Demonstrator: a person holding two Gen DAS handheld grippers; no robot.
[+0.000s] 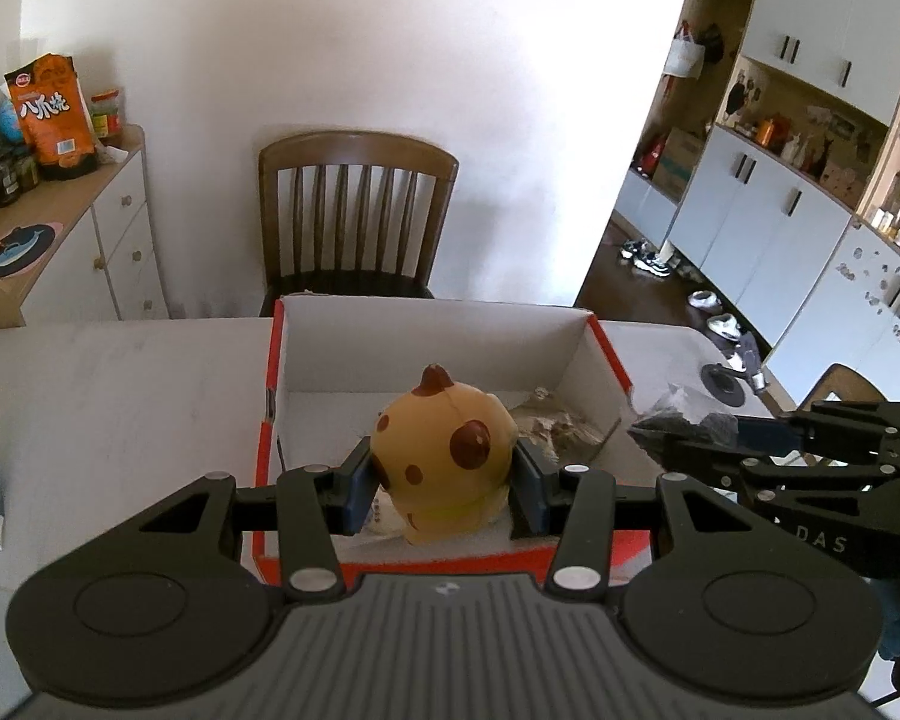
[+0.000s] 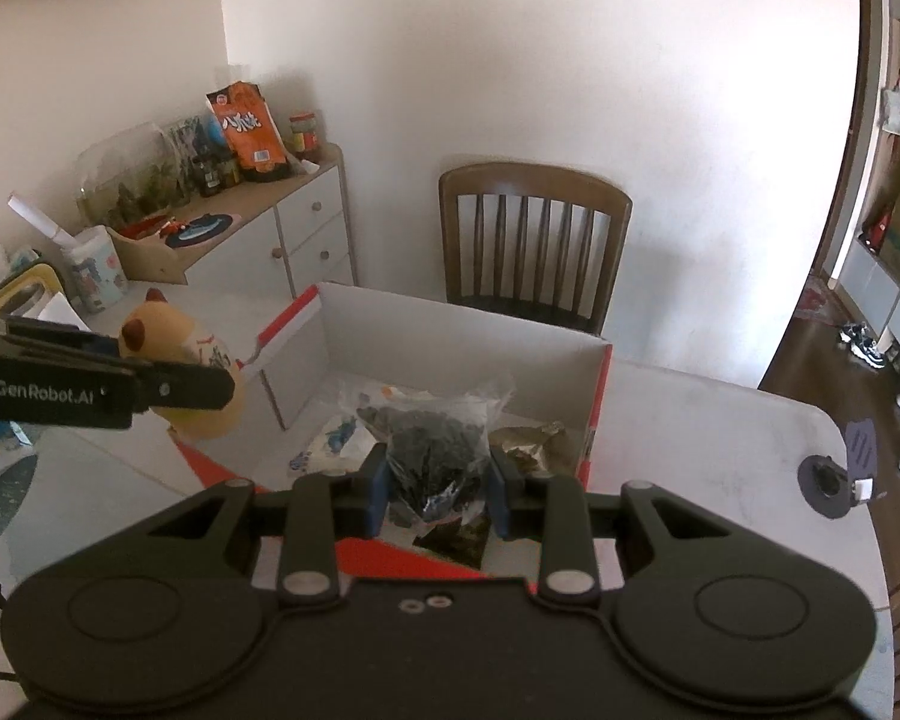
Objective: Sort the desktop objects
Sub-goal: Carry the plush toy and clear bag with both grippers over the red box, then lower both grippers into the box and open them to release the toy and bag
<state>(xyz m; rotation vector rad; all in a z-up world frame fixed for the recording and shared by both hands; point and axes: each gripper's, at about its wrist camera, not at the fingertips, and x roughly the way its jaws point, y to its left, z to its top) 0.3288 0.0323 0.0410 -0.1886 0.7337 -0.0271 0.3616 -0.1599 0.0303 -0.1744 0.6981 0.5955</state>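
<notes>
White wall and a wooden chair [image 1: 357,216] are filling the background behind a pale counter [image 1: 120,396], where an open red-edged box [image 1: 576,336] is sitting with its white inside facing up.

From the left wrist view, the left hand-held gripper [image 1: 444,477] is pinching a yellow toy [image 1: 444,450] with brown spots; its blue pads are pressing on both flanks of the toy. The toy is hanging over the near end of the box, at 6 o'clock from the box's middle. Crumpled wrappers [image 1: 561,426] are lying on the box floor at 2 o'clock from the toy.

From the right wrist view, the right hand-held gripper [image 2: 435,483] is pinching a clear bag [image 2: 435,438] of dark bits, its pads squeezing the bag's lower part on each side. The bag is hanging over the near half of the box, with a brown wrapper at 3 o'clock from it and a small white packet [image 2: 330,450] at 9 o'clock. In this view the toy is showing at 9 o'clock, beside the box's left wall.

A cabinet [image 2: 306,240] holding an orange snack bag [image 2: 249,126] is standing at 10 o'clock from the box.
</notes>
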